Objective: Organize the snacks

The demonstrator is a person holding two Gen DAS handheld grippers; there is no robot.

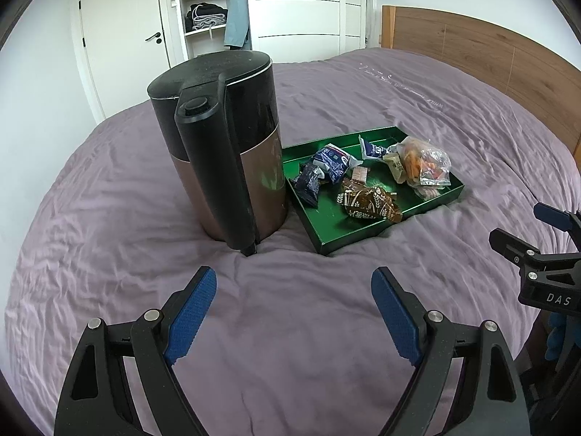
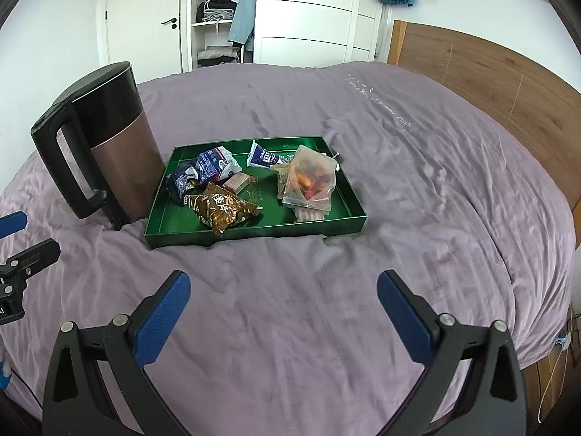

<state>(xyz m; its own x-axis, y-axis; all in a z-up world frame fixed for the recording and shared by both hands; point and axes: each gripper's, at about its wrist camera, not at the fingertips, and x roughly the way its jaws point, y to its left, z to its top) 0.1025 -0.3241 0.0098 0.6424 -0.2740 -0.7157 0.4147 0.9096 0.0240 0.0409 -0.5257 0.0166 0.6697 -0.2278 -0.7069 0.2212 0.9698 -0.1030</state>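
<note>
A green tray [image 2: 341, 223] [image 1: 348, 238] sits on the purple bed. In it lie several snack packets: a brown packet [image 2: 221, 209] [image 1: 368, 205], blue packets [image 2: 214, 165] [image 1: 332, 161], a white-and-blue packet [image 2: 263, 156] [image 1: 374, 149] and a clear bag of orange snacks [image 2: 308, 181] [image 1: 425, 167]. My left gripper [image 1: 294, 312] is open and empty over the bedspread, in front of the kettle. My right gripper [image 2: 283, 312] is open and empty, in front of the tray. Each gripper shows at the edge of the other's view.
A tall black and copper kettle [image 1: 225, 152] [image 2: 105, 145] stands on the bed just left of the tray. A wooden headboard [image 2: 490, 83] runs along the right. A wardrobe with open shelves [image 2: 218, 14] and a door stand behind the bed.
</note>
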